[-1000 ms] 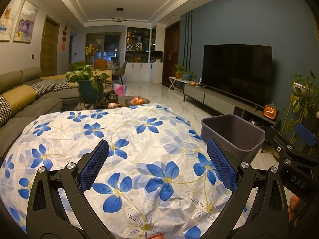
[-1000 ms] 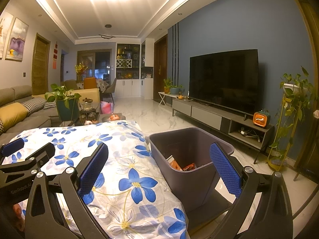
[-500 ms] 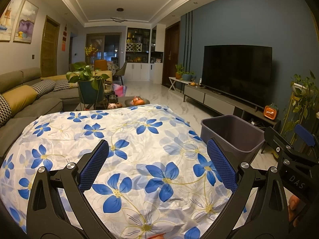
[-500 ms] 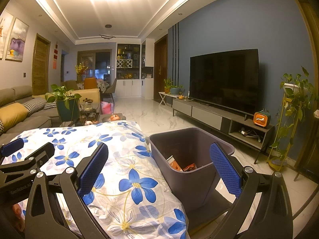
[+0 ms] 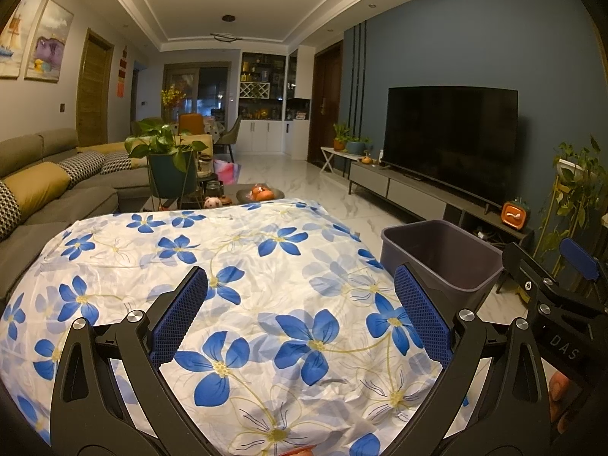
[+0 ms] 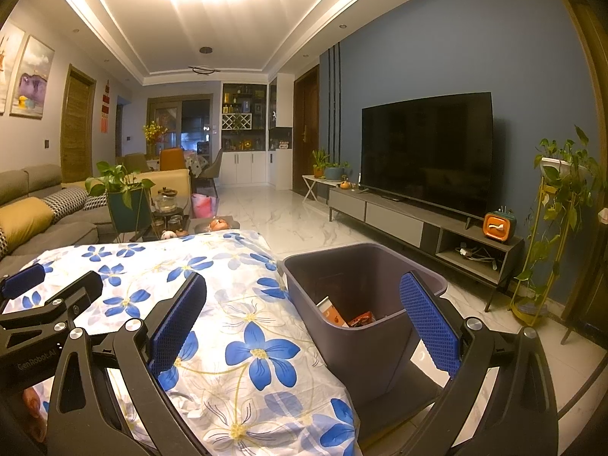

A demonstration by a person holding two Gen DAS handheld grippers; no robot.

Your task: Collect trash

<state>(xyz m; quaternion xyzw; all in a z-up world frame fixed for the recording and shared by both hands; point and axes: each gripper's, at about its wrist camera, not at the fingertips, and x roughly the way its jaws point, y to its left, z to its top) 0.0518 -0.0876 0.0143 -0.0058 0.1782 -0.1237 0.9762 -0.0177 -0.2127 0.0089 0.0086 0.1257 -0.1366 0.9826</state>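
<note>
A grey plastic bin (image 6: 364, 326) stands on the floor at the right edge of the table; in it lie an orange-and-white carton (image 6: 330, 311) and a red wrapper (image 6: 363, 319). The bin (image 5: 440, 262) also shows in the left wrist view, its inside hidden. My left gripper (image 5: 300, 319) hangs open over the white cloth with blue flowers (image 5: 235, 266), nothing between its fingers. My right gripper (image 6: 304, 321) is open too, straddling the cloth's right edge and the bin's near wall. Each gripper shows at the edge of the other's view. No loose trash shows on the cloth.
A grey sofa (image 5: 57, 197) with cushions runs along the left. Beyond the table stand a potted plant (image 5: 167, 167) and a low table with a fruit plate (image 5: 260, 193). A TV (image 6: 425, 152) on a long cabinet lines the right wall, with a plant stand (image 6: 551, 220) at far right.
</note>
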